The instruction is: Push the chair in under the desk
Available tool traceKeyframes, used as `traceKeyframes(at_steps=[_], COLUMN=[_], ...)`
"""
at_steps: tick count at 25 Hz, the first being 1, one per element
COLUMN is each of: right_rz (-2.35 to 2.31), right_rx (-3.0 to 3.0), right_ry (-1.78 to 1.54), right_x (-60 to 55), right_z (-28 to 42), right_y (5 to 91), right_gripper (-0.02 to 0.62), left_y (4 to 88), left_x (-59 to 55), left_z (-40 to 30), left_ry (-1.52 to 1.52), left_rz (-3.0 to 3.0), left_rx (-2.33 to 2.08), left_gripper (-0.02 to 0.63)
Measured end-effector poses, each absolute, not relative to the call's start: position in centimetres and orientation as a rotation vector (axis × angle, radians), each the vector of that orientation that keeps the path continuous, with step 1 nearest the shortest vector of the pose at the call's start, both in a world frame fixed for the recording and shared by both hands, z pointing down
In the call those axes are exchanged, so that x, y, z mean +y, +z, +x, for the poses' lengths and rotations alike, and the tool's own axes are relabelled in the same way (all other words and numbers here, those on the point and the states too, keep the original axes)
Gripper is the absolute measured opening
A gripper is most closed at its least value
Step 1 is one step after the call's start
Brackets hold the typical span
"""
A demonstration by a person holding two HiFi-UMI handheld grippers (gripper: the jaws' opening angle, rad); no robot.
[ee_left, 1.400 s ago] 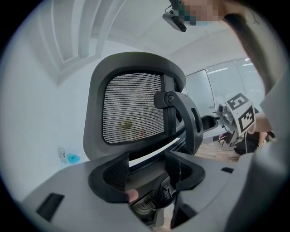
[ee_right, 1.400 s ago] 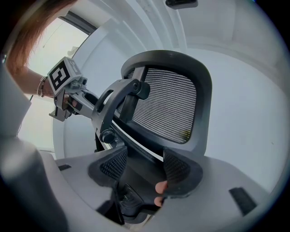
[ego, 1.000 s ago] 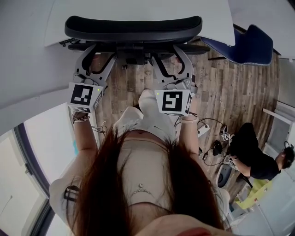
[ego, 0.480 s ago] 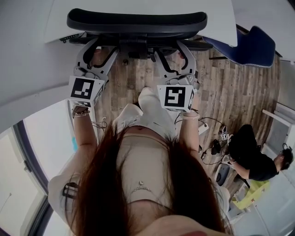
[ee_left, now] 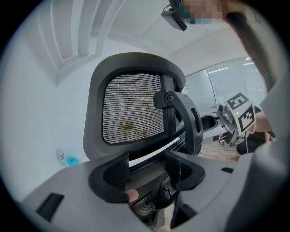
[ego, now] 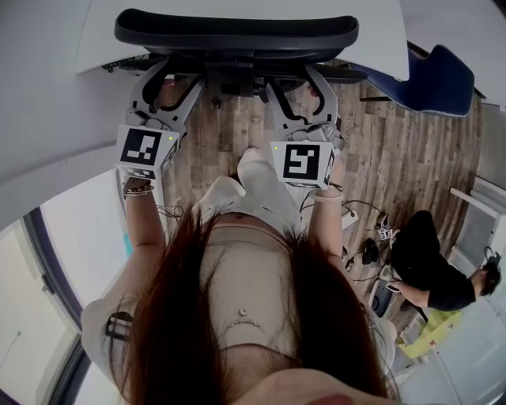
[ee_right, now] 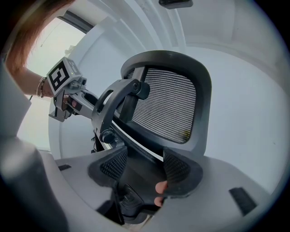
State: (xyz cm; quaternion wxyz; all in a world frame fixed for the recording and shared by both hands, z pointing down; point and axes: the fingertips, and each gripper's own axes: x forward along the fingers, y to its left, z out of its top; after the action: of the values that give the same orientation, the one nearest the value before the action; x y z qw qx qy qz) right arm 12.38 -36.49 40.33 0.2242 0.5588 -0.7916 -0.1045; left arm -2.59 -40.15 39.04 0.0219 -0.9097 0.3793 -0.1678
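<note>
A black office chair's mesh backrest [ego: 236, 35] shows from above at the top of the head view, its top edge against the white desk [ego: 103, 24]. My left gripper [ego: 175, 79] and right gripper [ego: 299, 83] both reach up to the back of the chair, side by side. In the left gripper view the backrest [ee_left: 131, 108] fills the middle, and my left gripper [ee_left: 147, 170] is open just below its lower frame. The right gripper view shows the same backrest [ee_right: 165, 106] above my open right gripper [ee_right: 145, 167]. Neither holds anything.
Wooden floor [ego: 229, 134] lies under the chair. A blue chair [ego: 431, 79] stands at the right by the desk. A person in black [ego: 427, 265] sits low at the right, with cables and a power strip [ego: 360, 237] nearby. A curved white wall [ego: 47, 134] lies to the left.
The chair back and both grippers have shifted a little forward, toward the desk. Both grippers stay open against the chair.
</note>
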Motion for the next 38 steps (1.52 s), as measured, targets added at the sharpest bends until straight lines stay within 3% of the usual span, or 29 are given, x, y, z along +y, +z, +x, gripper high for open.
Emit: traceKeyframes(at_steps=[38], right_rz=[1.536], right_rx=[-2.215], right_ry=[-0.294], right_x=[-39.3], right_z=[13.3], right_y=[39.8], right_gripper=[0.258], left_y=[38.9], left_x=[-42.9], left_z=[-1.5], left_ry=[-0.496], left_rz=[-2.806], left_rx=[1.193], left_gripper=[0.244])
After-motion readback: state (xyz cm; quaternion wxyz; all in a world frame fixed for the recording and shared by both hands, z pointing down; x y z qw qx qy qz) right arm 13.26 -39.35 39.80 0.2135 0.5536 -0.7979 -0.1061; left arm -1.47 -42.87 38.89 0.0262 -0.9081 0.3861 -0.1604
